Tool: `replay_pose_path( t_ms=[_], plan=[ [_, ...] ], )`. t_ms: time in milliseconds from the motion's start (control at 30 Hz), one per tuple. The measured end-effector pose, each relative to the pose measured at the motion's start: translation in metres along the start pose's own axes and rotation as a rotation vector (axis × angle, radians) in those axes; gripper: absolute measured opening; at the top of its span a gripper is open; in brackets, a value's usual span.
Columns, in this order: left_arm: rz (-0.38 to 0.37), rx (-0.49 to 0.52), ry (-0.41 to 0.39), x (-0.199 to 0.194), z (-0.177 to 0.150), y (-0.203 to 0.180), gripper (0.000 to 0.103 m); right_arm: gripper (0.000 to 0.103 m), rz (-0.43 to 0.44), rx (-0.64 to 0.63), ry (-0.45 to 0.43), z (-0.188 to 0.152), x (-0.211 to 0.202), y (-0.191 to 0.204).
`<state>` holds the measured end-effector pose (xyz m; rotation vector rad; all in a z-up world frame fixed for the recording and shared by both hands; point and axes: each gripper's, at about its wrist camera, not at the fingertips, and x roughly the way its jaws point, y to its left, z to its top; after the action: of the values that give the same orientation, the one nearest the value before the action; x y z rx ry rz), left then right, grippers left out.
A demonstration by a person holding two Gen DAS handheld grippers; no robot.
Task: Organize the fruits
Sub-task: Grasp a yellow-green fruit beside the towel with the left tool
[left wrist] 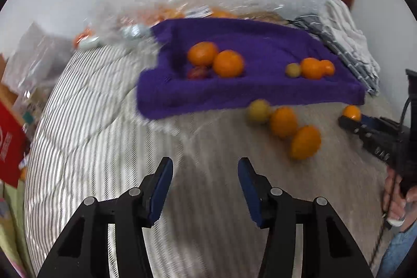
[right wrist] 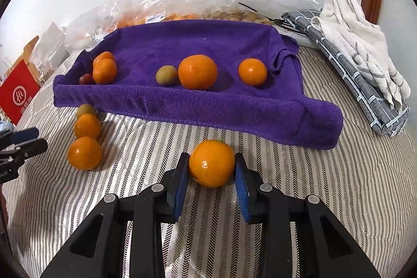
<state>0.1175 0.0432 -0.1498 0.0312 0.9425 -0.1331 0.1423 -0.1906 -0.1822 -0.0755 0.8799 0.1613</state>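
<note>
My right gripper is shut on an orange just above the striped bedcover, in front of the purple towel. On the towel lie several oranges, a greenish fruit and a small red fruit. Two more oranges and a greenish fruit sit on the cover at the left. My left gripper is open over bare cover with nothing between its fingers; its view is blurred. The loose oranges lie to its right, and further right is the right gripper with its orange.
Clear plastic bags of fruit lie behind the towel against the white wall. Folded grey and white cloths sit at the right, a red box at the left. A person's hand holds the right gripper's handle.
</note>
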Motion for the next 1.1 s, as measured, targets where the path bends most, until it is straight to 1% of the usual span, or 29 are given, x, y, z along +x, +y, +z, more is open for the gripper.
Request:
replay_pose_path(
  t_ms=[67, 133, 233, 333, 433, 567, 600, 633, 667, 700, 833, 933, 1100],
  plan=[
    [-0.013, -0.004, 0.000, 0.006, 0.008, -0.009, 0.049, 0.033, -0.009, -0.003, 0.001, 0.000, 0.000, 0.000],
    [0.003, -0.009, 0.015, 0.018, 0.013, -0.018, 0.049, 0.033, -0.006, 0.004, 0.000, -0.001, -0.001, -0.001],
    [-0.010, -0.008, 0.019, 0.030, 0.016, -0.030, 0.048, 0.033, 0.004, 0.019, -0.002, -0.001, -0.002, -0.004],
    [-0.011, 0.003, -0.005, 0.034, 0.021, -0.037, 0.046, 0.034, 0.005, 0.022, -0.002, -0.001, -0.001, -0.004],
    [-0.035, -0.004, -0.017, 0.037, 0.029, -0.040, 0.046, 0.034, 0.011, 0.027, -0.003, -0.001, -0.001, -0.004],
    [-0.042, -0.011, -0.034, 0.044, 0.034, -0.043, 0.046, 0.034, 0.005, 0.022, -0.001, -0.001, -0.001, -0.002],
    [-0.048, -0.021, -0.038, 0.046, 0.033, -0.044, 0.046, 0.034, 0.005, 0.022, -0.001, -0.001, -0.001, -0.003],
    [-0.045, -0.027, -0.047, 0.046, 0.033, -0.044, 0.041, 0.034, 0.006, 0.023, -0.001, -0.001, -0.001, -0.003],
    [-0.044, -0.027, -0.054, 0.046, 0.033, -0.045, 0.034, 0.034, 0.010, 0.025, -0.002, -0.001, -0.001, -0.003],
    [-0.061, -0.024, -0.061, 0.045, 0.032, -0.045, 0.025, 0.034, 0.012, 0.027, -0.002, -0.001, -0.001, -0.004],
    [-0.131, -0.023, -0.086, 0.039, 0.031, -0.043, 0.025, 0.034, 0.019, 0.028, -0.003, 0.000, 0.000, -0.004],
    [-0.168, -0.061, -0.114, 0.034, 0.030, -0.036, 0.025, 0.034, 0.038, 0.033, -0.005, 0.000, 0.000, -0.005],
    [-0.153, -0.111, -0.137, 0.029, 0.027, -0.024, 0.025, 0.034, 0.053, 0.037, -0.012, 0.000, -0.001, -0.005]
  ],
)
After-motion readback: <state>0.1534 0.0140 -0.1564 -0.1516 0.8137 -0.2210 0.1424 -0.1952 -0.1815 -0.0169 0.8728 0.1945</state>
